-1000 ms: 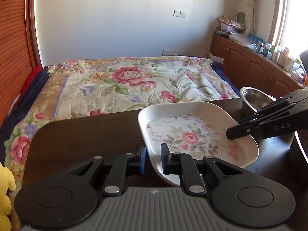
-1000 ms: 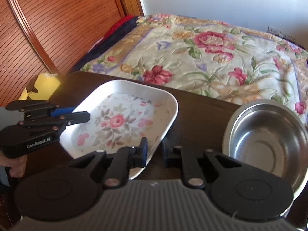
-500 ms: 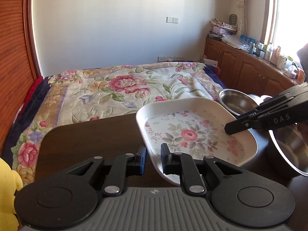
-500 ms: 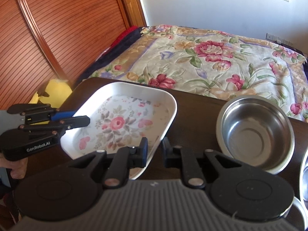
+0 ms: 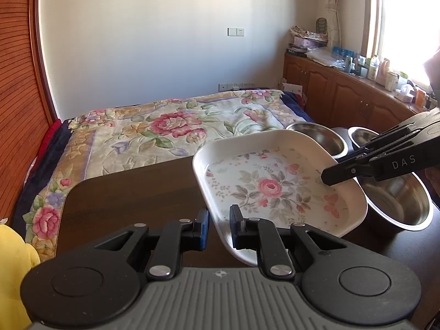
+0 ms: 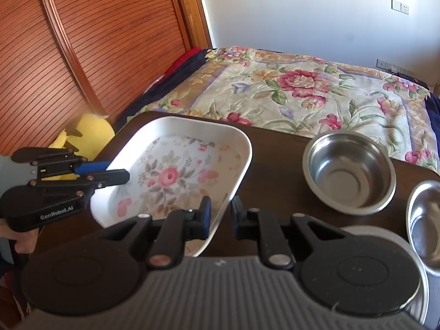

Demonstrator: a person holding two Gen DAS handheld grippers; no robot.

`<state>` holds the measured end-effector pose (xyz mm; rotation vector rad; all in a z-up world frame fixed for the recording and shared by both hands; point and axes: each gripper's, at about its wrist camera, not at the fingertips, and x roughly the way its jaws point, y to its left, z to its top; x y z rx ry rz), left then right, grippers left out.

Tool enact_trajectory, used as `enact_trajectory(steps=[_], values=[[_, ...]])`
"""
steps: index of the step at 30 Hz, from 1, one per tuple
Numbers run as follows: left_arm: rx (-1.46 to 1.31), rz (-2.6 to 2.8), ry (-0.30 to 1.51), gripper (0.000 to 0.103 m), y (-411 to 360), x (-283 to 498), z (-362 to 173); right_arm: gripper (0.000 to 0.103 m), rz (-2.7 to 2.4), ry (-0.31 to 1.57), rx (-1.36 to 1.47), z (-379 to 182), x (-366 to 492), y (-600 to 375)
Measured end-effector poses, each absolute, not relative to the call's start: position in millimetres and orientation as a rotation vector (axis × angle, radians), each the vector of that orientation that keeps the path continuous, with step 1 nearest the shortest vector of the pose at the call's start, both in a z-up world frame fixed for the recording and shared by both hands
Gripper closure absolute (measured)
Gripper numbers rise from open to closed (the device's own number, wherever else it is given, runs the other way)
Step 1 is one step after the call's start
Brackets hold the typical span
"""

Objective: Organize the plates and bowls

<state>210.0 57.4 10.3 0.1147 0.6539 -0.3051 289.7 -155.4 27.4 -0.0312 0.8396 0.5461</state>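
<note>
A white square plate with a rose pattern [image 5: 272, 187] is held above the dark table [image 5: 132, 192] by both grippers. My left gripper [image 5: 218, 227] is shut on the plate's near-left rim. My right gripper [image 6: 221, 218] is shut on the opposite rim of the floral plate [image 6: 176, 176]. The right gripper's fingers [image 5: 346, 170] show over the plate in the left wrist view. The left gripper's fingers [image 6: 110, 177] show in the right wrist view. Three steel bowls stand to the right: one [image 6: 349, 173], another [image 6: 426, 220], and a large one [image 5: 398, 198].
A bed with a floral quilt [image 5: 170, 126] lies beyond the table. A yellow plush toy [image 6: 82, 134] sits at the table's left end by the wooden wardrobe [image 6: 55, 41]. Wooden cabinets with clutter [image 5: 357, 93] line the right wall.
Both grippers have lifted the floral plate off the table and drawn back; more steel bowls have come into view to the right.
</note>
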Motion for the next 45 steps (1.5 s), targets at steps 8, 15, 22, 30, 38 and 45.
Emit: enact_trajectory(steps=[8,15,22,30,38,45], values=[[0.115,-0.318,0.658,0.086,50,188,10,0.086,0.538,0.849,-0.036,22,268,-161],[0.124,-0.327,0.651,0.086,43,165,11,0.086,0.529,0.841,-0.045,20,248,-166],[0.113,-0.326,0.664,0.086,48,144,3,0.086,0.547,0.841,-0.036,18,231,-169],[0.110,-0.308,0.696,0.086,59,127,-8,0.086,0.605,0.860,-0.020,5,215,-163],[0.096,-0.296,0.705,0.086,69,103,-14,0.086,0.663,0.874,0.006,0,209,-163],[0.080,-0.289,0.700,0.086,73,90,-16,0.086,0.688,0.880,0.010,-7,198,-158]])
